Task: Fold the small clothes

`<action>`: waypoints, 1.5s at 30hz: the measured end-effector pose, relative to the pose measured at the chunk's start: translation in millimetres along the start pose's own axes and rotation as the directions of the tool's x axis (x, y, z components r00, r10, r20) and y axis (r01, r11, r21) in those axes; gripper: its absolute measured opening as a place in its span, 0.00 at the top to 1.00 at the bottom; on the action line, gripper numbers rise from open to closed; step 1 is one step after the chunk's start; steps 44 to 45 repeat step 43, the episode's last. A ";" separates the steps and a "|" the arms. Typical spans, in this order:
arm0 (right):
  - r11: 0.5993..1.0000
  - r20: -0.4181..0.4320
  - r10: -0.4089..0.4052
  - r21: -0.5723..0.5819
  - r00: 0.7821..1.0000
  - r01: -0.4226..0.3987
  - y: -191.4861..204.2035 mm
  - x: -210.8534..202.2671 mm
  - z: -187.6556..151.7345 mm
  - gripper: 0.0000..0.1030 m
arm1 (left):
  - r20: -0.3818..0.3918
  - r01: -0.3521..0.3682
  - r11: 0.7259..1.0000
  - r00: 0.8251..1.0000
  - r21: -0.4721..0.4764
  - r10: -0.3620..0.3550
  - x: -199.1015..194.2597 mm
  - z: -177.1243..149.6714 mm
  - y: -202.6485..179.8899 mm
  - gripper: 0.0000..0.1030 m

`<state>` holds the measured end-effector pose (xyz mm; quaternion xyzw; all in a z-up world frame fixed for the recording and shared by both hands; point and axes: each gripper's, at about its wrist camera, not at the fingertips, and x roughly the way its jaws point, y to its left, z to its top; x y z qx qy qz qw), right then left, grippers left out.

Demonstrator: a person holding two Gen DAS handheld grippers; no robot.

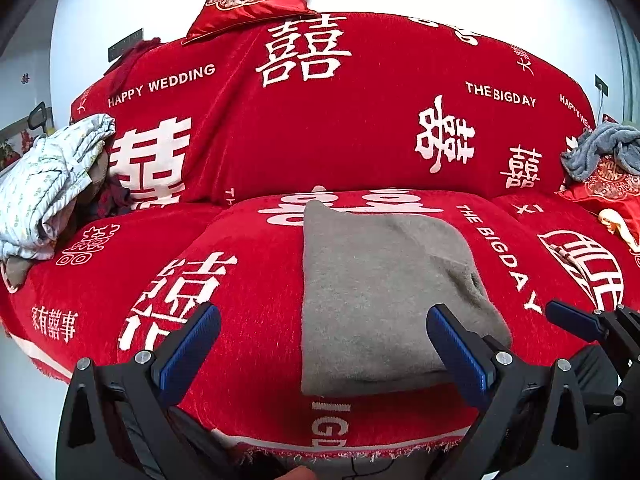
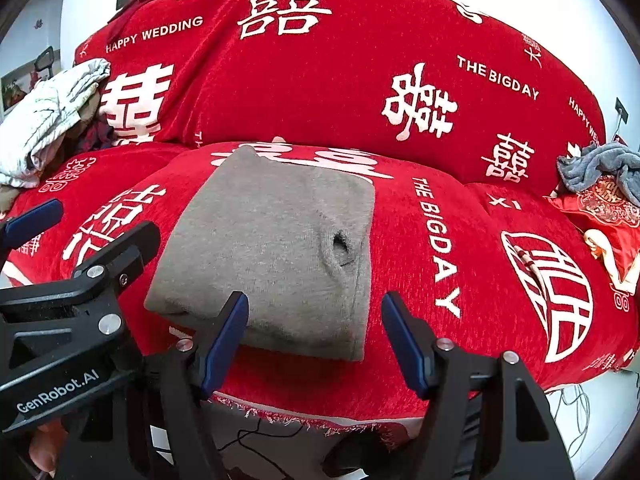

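A grey knit garment (image 1: 380,292) lies folded into a flat rectangle on the middle seat cushion of a red sofa (image 1: 248,280); it also shows in the right wrist view (image 2: 276,248). My left gripper (image 1: 324,320) is open and empty, its fingers astride the garment's near left edge, apart from the cloth. My right gripper (image 2: 314,312) is open and empty, just in front of the garment's near right corner. The left gripper's body (image 2: 80,280) shows at the left of the right wrist view.
A pile of white patterned clothes (image 1: 48,188) lies on the sofa's left seat. A grey cloth (image 1: 600,152) lies over a red cushion (image 1: 612,192) at the right. Another red cushion (image 1: 256,0) sits on the backrest. Cables (image 2: 260,436) hang below the sofa's front edge.
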<state>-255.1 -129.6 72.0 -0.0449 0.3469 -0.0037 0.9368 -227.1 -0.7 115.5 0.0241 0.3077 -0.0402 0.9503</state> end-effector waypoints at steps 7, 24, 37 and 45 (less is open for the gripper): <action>1.000 -0.016 0.012 -0.001 1.000 -0.012 1.0 1.6 -1.1 0.30 | -0.006 -0.001 1.000 1.000 0.013 0.001 0.1 -1.5 -1.2 0.00; 1.000 -0.015 0.015 -0.003 1.000 -0.015 2.4 1.5 -1.4 0.30 | -0.020 0.005 1.000 1.000 0.015 -0.005 2.0 -2.4 1.5 0.00; 1.000 -0.012 0.016 -0.002 1.000 -0.016 4.0 -1.4 1.2 0.30 | -0.037 0.014 1.000 0.999 0.011 -0.014 4.4 -4.9 1.6 0.00; 1.000 -0.012 0.017 -0.002 1.000 -0.017 5.0 -1.8 1.2 0.30 | -0.041 0.008 1.000 0.999 0.002 -0.007 3.9 -6.1 3.3 0.00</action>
